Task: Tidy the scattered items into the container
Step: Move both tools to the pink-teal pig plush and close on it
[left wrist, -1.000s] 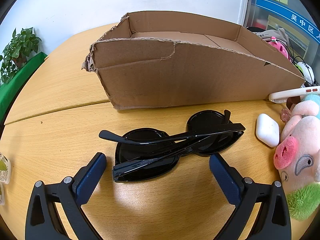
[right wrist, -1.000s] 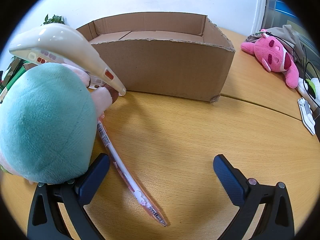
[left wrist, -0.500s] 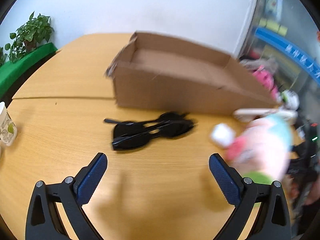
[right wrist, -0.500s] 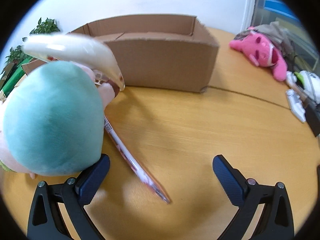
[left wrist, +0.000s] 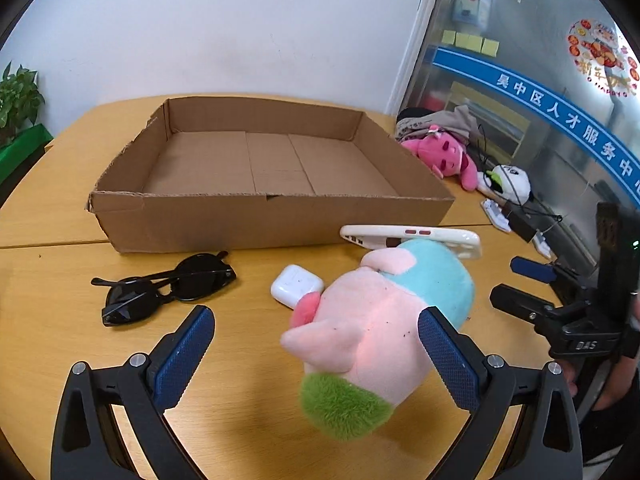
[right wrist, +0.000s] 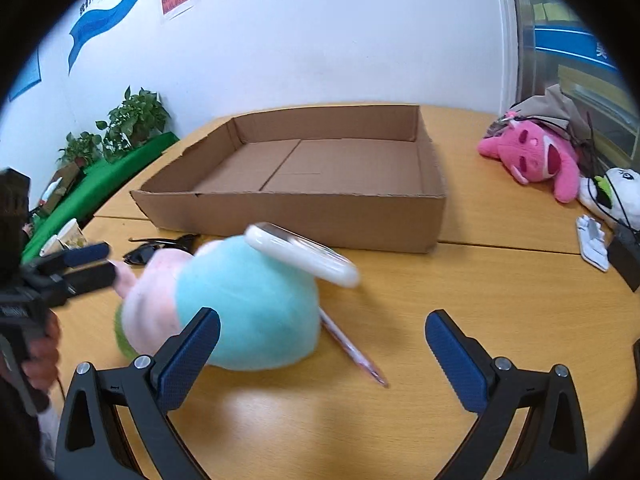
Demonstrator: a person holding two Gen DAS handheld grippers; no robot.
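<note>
Fuzzy plush pig (left wrist: 384, 320) beside shallow cardboard box (left wrist: 272, 216).

The box (left wrist: 272, 216) is a shallow brown cardboard tray, open on top, bare inside. In front of it: folded black sunglasses (left wrist: 160, 290), a white earbud case (left wrist: 297, 286), and a pink-and-teal plush (left wrist: 384, 320) on its side with a white phone case (left wrist: 412, 238) propped on it. A pen (right wrist: 352, 350), pinkish I think, pokes out from under the plush.
</note>
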